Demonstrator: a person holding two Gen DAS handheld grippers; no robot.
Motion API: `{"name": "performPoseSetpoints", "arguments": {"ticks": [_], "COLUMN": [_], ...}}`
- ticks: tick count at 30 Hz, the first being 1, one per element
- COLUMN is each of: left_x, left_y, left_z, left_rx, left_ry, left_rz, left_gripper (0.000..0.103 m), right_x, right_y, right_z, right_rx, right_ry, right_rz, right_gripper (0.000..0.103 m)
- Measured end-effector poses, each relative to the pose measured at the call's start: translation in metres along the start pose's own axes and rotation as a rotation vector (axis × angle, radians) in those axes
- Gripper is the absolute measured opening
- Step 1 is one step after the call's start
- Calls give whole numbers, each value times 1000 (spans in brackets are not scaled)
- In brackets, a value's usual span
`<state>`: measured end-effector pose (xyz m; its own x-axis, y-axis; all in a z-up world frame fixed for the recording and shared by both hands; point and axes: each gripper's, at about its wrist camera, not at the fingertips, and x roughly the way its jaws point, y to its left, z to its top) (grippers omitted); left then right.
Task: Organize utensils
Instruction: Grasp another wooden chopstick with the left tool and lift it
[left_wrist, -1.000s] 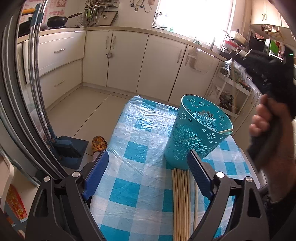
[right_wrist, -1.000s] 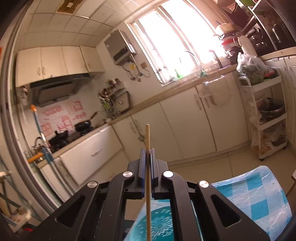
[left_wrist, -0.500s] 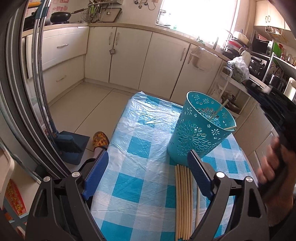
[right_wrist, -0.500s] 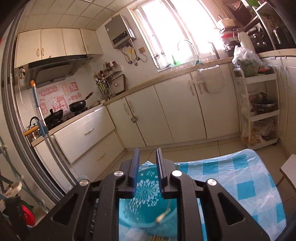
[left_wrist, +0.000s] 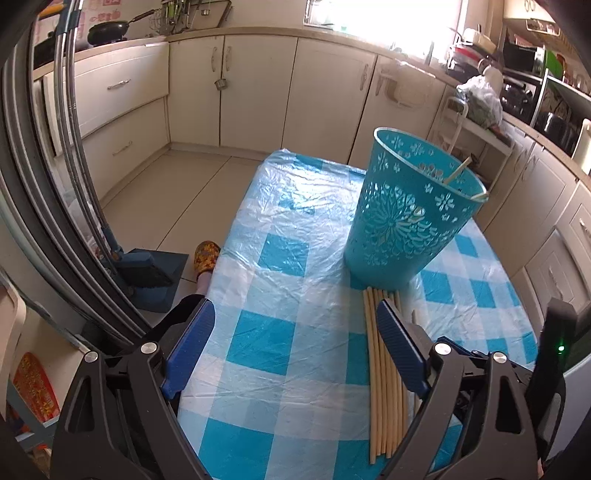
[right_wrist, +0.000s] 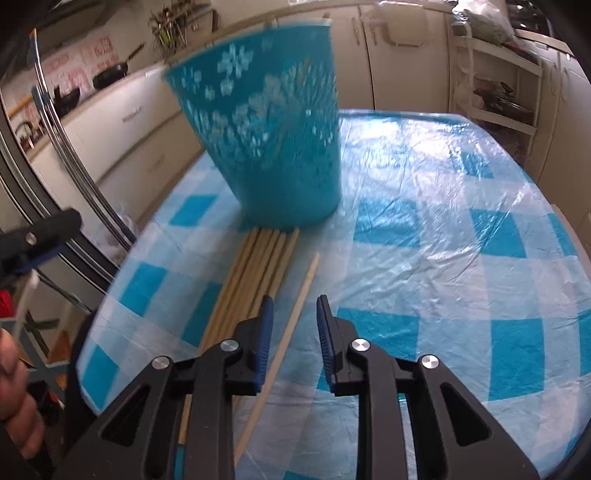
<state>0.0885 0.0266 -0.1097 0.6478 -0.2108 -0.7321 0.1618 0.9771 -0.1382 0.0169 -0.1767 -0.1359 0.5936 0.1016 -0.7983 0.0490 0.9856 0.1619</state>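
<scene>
Right, your left gripper (left_wrist: 295, 347) has its jaws spread wide, empty, above the checked tablecloth (left_wrist: 280, 310). Your right gripper (right_wrist: 294, 328) is parted too, gripping nothing, over a lone chopstick (right_wrist: 291, 325). The chopstick bundle (right_wrist: 251, 280) lies butted against the teal perforated basket (left_wrist: 410, 210), which already holds chopsticks (left_wrist: 458, 172).

Bin (right_wrist: 273, 147): motion blur smears its pattern in your right view.
Sticks (left_wrist: 384, 387): your left tool's (left_wrist: 295, 354) right finger (left_wrist: 400, 354) covers part of the bundle.
Bin contents: you see only two stick tips (left_wrist: 458, 171); the rest is hidden.
Loose stick (right_wrist: 291, 325): its near end hides under your right tool (right_wrist: 294, 325).
</scene>
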Motion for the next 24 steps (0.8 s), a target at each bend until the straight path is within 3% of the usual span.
{"name": "performPoseSetpoints", "arguments": {"ticks": [5, 8, 14, 24], "left_x": [24, 42, 79, 109], "left_y": [-13, -25, -50, -62], "left_z": [-6, -9, -12, -11], "left_rx": [48, 91, 164, 202], "left_ry": [70, 112, 185, 239], "left_rz": [12, 11, 35, 110], "left_gripper": [85, 85, 85, 85], "right_x": [5, 5, 0, 2], "right_y": [6, -4, -36, -48], "right_z": [-5, -4, -3, -3], "right_rx": [-88, -89, -17, 32], "right_ry": [3, -5, -19, -28], "right_rz": [-49, -73, -63, -7], "right_gripper": [10, 7, 7, 7]}}
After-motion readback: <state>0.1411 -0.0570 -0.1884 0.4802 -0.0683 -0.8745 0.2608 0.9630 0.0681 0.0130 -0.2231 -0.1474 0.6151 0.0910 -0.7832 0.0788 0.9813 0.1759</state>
